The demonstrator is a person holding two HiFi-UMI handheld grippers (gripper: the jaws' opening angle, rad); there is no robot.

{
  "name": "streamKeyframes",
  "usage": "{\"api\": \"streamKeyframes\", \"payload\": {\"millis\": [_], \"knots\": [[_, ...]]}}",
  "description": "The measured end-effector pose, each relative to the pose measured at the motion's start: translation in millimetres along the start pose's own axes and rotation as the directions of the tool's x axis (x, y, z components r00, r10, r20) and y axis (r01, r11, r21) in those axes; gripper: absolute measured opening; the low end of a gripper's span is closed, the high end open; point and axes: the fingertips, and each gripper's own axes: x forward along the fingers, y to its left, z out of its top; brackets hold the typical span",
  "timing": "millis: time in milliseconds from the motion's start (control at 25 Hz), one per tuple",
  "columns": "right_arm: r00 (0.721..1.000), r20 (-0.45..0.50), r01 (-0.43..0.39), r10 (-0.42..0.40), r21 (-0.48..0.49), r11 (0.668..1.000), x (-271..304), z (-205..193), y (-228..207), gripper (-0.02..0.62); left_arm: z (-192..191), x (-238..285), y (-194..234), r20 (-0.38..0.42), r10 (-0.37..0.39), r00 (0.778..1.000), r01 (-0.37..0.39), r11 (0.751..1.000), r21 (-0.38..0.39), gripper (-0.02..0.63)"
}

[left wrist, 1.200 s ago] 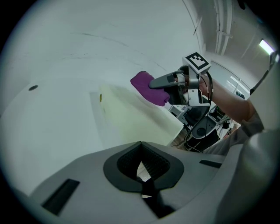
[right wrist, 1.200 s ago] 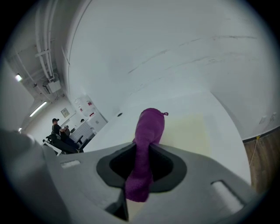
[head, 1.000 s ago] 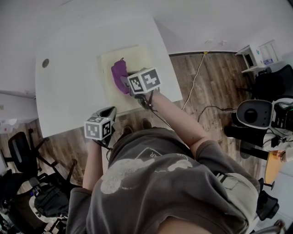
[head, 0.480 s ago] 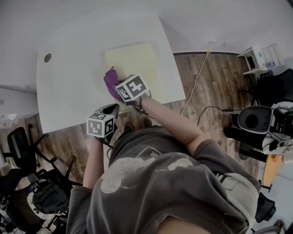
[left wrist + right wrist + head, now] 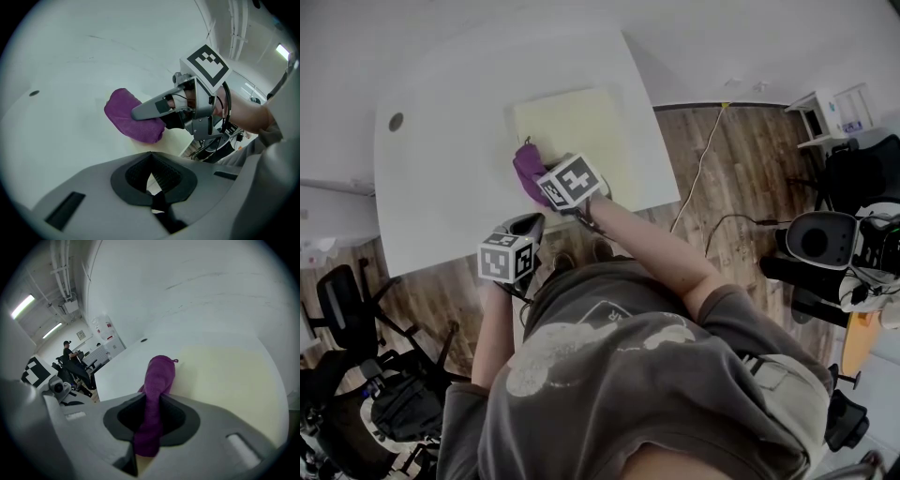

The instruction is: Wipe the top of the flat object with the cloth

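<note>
Cloth (image 5: 526,169) has slid to mat's (image 5: 581,122) edge, pinched by right gripper (image 5: 152,420); left gripper (image 5: 151,182) closed

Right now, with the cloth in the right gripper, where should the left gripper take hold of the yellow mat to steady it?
Probably the left edge of the mat, beyond the cloth, coming in low from the left across the table. It lies flat, so only the rim offers a bite, and that side faces the left gripper.

White table (image 5: 441,187), wood floor (image 5: 750,178), yellow cable (image 5: 701,161), possibly office chairs (image 5: 342,300)
</note>
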Motion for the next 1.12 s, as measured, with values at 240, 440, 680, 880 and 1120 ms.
{"api": "streamKeyframes", "payload": {"millis": [240,440,680,880,1120], "knots": [[1.0,0.01,0.023,-0.023,0.023,0.999,-9,-5,-14,0.072,-1,-2,-1,-0.001,0.0,1.0,0.0,1.0,0.003,0.006],[0.998,0.016,0.055,-0.056,0.049,0.997,-20,-13,-35,0.072,-1,-1,0,-0.001,-0.001,1.0,0.001,1.0,0.004,0.008],[0.994,0.03,0.102,-0.106,0.109,0.989,-42,-24,-67,0.072,-1,-2,1,-0.002,0.001,1.0,-0.001,1.0,0.009,0.008],[0.988,0.048,0.137,-0.146,0.156,0.978,-60,-36,-90,0.072,-1,-3,0,-0.005,0.002,1.0,-0.002,1.0,0.011,0.008],[0.978,0.067,0.178,-0.196,0.204,0.963,-79,-46,-111,0.072,-2,-4,-1,-0.008,0.004,1.0,-0.004,1.0,0.017,0.008]]}}
